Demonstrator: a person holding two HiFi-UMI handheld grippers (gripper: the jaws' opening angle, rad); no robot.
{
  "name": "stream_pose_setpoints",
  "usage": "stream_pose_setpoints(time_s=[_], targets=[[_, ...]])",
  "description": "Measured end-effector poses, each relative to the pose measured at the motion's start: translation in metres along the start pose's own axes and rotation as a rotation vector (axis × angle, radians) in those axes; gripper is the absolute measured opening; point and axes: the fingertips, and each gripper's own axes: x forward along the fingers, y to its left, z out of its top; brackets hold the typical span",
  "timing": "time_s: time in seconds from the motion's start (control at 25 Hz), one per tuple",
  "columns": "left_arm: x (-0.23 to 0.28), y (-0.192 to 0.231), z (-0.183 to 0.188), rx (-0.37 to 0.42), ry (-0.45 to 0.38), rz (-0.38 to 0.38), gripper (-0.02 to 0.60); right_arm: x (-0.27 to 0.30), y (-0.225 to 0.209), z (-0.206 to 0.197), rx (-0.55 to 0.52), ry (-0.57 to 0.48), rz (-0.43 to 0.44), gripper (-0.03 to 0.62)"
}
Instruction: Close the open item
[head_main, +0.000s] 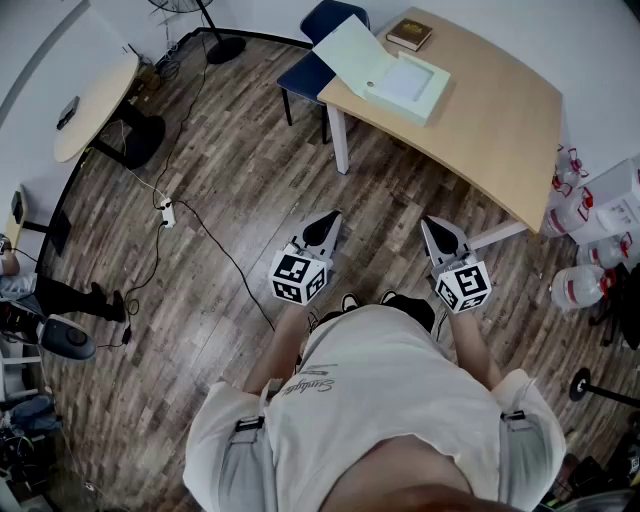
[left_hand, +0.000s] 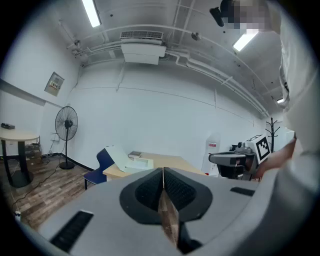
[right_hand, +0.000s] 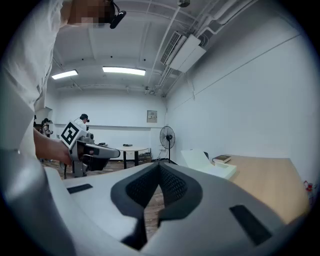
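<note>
The person stands over a wooden floor (head_main: 230, 170) in a pale shirt (head_main: 385, 390), holding both grippers low and just in front of the body. The left gripper (head_main: 328, 218) points forward, and in its own view its jaws are pressed together with nothing between them. The right gripper (head_main: 433, 224) sits level with it, a little apart from it. Its jaws also meet at the tips and hold nothing. Neither gripper touches anything on the counter (head_main: 500, 120).

A cable and a white power strip (head_main: 167, 213) lie on the floor to the left. Several water bottles (head_main: 580, 286) stand at the right edge, near the counter's corner.

Farther ahead, the pale wooden counter stands on white legs. The open box (head_main: 408, 86) rests near its far left edge, well apart from both grippers. Its white lid (head_main: 350, 52) is raised and leans back over that edge. A dark book (head_main: 410, 34) lies just beyond the box.

A blue chair (head_main: 302, 74) stands beside the counter, under the lid. Beyond it is the base of a standing fan (head_main: 225, 47). A round table (head_main: 95, 98) stands at the far left.
</note>
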Motion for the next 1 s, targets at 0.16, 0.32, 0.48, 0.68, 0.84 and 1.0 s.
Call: stream_pose_setpoints(time_s=[0.16,0.32,0.48,0.68,0.84,1.0], targets=[[0.004,0.009,-0.003,-0.005,0.000,0.001,0.015,0.012,-0.001,0.002,-0.009,-0.004,0.007,-0.005],[0.008,0.013,-0.008,-0.012,0.003,0.005,0.015,0.015,-0.004,0.002,-0.002,-0.022,0.009,-0.005],[0.001,0.021,-0.012,-0.020,0.009,0.005,0.015,0.022,-0.003,0.003,-0.004,-0.015,-0.008,-0.005],[0.000,0.034,-0.041,-0.077,0.065,0.013,0.015,0.021,0.006,-0.006,-0.024,0.029,-0.022,-0.005],[0.013,0.029,-0.054,-0.098,0.092,0.003,0.015,0.009,-0.013,-0.031,0.041,0.095,-0.068,-0.005],[0.032,0.024,-0.052,-0.092,0.117,-0.004,0.015,0.011,-0.041,-0.040,0.084,0.113,-0.099,-0.005]])
